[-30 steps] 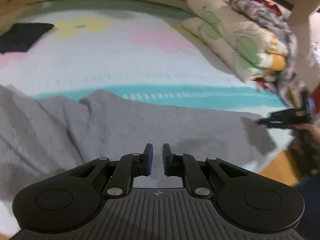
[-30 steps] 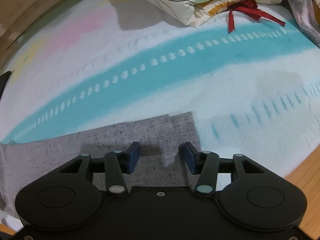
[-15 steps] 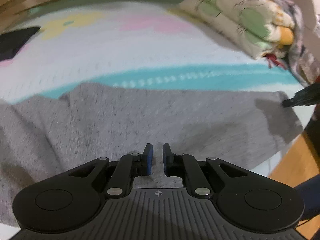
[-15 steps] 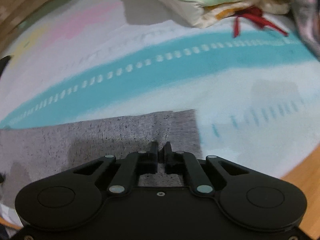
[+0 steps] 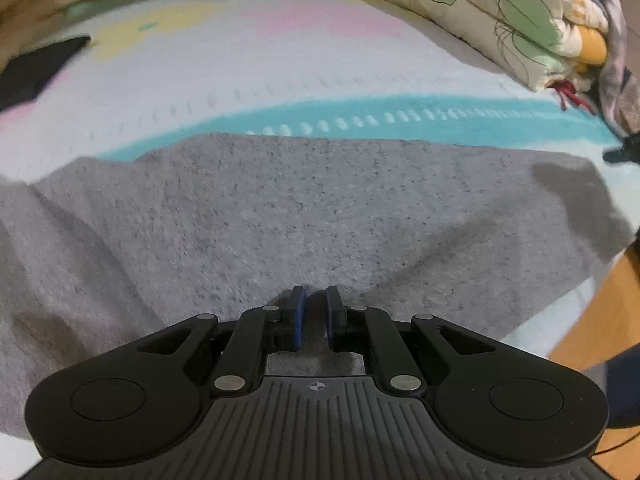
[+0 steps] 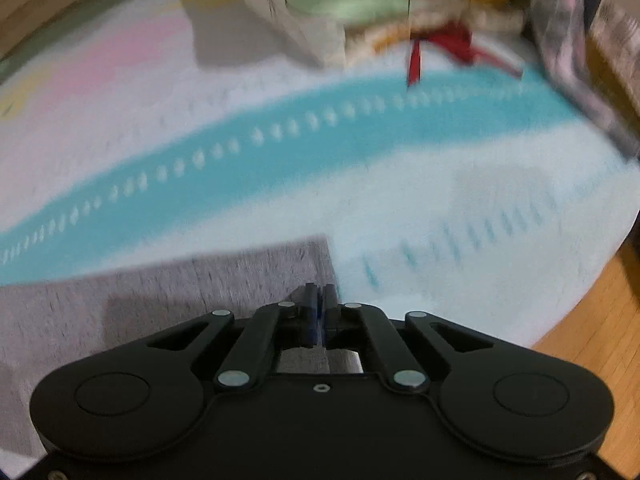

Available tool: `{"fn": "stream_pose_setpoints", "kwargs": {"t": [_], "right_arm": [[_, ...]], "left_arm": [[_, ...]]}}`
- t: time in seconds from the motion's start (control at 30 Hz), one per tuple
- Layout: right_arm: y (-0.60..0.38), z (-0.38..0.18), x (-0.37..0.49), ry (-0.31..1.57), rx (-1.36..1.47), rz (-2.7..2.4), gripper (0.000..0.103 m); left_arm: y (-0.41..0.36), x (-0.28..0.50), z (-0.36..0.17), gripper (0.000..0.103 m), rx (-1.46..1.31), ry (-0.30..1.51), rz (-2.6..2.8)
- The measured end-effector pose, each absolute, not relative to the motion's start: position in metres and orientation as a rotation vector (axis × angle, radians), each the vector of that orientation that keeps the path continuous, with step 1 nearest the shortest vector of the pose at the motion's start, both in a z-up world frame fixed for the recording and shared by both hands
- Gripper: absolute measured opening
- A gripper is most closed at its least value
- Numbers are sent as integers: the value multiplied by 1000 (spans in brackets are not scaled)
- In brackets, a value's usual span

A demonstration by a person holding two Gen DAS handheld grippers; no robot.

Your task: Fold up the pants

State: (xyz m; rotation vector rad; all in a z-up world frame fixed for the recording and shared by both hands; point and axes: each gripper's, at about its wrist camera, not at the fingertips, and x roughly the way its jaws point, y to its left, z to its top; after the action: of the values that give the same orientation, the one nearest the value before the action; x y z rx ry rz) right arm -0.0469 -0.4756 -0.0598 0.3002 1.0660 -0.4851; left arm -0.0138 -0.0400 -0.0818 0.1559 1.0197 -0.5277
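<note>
Grey pants (image 5: 320,208) lie spread across the bed, one leg running to the right edge. My left gripper (image 5: 313,312) is shut on a fold of the grey pants near their near edge. My right gripper (image 6: 319,304) is shut on the hem end of the pants (image 6: 224,280), at the leg's right corner. The right gripper's tip shows at the far right of the left wrist view (image 5: 624,150).
The bed sheet (image 5: 240,80) is white with a teal band and pink and yellow patches. A folded quilt (image 5: 500,16) and a patterned cloth sit at the back right. A black item (image 5: 36,68) lies at the far left. Wooden floor (image 6: 592,320) lies past the bed edge on the right.
My right gripper closed on the pants' hem and is moving, blurring its view. My left gripper came lower and nearer to the grey cloth, still shut on it.
</note>
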Motion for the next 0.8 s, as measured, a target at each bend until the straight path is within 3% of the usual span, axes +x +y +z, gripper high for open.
{"fn": "stream_pose_setpoints", "kwargs": {"t": [0.07, 0.13, 0.17, 0.23, 0.53, 0.8], "right_arm": [[-462, -41, -45, 968, 198, -489, 22], [-447, -23, -41, 884, 147, -438, 31], [-440, -19, -38, 866, 150, -395, 45], [-422, -13, -27, 847, 159, -308, 62], [-299, -15, 23, 837, 91, 72, 70], [-164, -1, 61, 766, 94, 391, 74]], "left_arm": [[-33, -10, -82, 10, 88, 1047, -532], [-25, -5, -80, 10, 12, 1070, -516], [-19, -3, -79, 10, -23, 1078, -507], [-8, 1, -70, 10, -54, 1061, -467], [80, 13, 4, 11, 40, 825, -190], [203, 68, 14, 11, -3, 859, 137]]}}
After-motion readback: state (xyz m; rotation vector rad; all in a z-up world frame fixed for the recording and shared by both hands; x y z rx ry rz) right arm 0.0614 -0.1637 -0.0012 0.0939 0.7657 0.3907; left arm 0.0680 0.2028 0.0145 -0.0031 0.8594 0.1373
